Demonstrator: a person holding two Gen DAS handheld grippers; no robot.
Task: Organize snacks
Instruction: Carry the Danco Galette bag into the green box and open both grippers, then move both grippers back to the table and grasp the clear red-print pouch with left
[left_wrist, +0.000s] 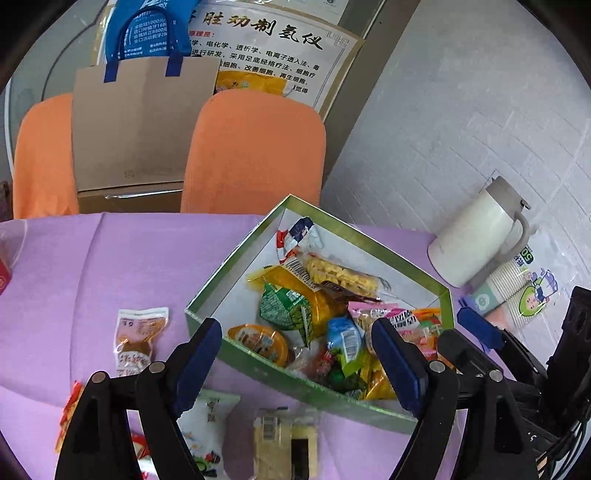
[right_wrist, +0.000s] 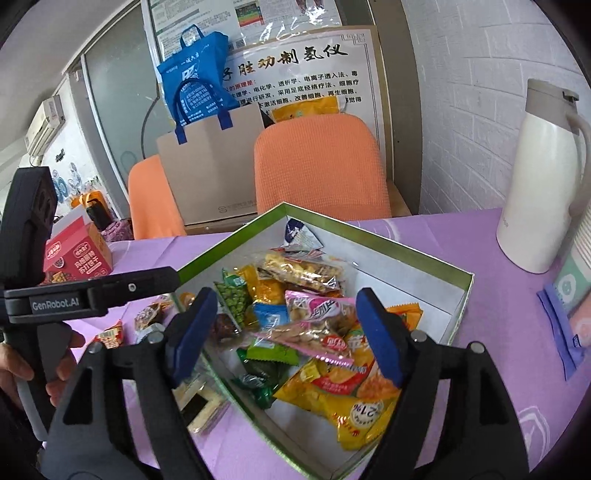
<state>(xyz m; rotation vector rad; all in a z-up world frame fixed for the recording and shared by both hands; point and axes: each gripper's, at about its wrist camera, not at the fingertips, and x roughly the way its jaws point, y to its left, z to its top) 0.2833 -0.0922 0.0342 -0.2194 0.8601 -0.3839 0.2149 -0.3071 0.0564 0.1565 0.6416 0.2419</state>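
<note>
The left gripper (left_wrist: 297, 356) hangs released, its blue-padded fingers wide apart and holding nothing, above the near-left wall of the green-rimmed, white-lined cardboard box (left_wrist: 369, 236). The right gripper (right_wrist: 286, 332) is likewise spread and empty, poised over the box interior (right_wrist: 458, 299), where most packets already lie heaped.

The relation that matters: the loose snacks lie outside the box, on the left gripper's side. A pale cracker packet with a dark label (left_wrist: 286, 441) sits directly below and slightly behind the left fingertips, just beside the box's near wall, its long axis running roughly along the gripper's line of sight. A white printed pouch (left_wrist: 207, 424) lies just left of it. An orange-brown clear sachet (left_wrist: 137, 338) lies further left, well apart from the box, its long axis also pointing away from the camera. Judged from position, the left gripper is nearer to all three; the right would have to cross the box wall.

The surface is a lilac tablecloth (left_wrist: 110, 266), flat with fold creases. Beyond it: two orange chair backs (left_wrist: 255, 151), a cream thermal jug (right_wrist: 539, 177), a red carton (right_wrist: 79, 251) and a white brick wall (right_wrist: 480, 92).
</note>
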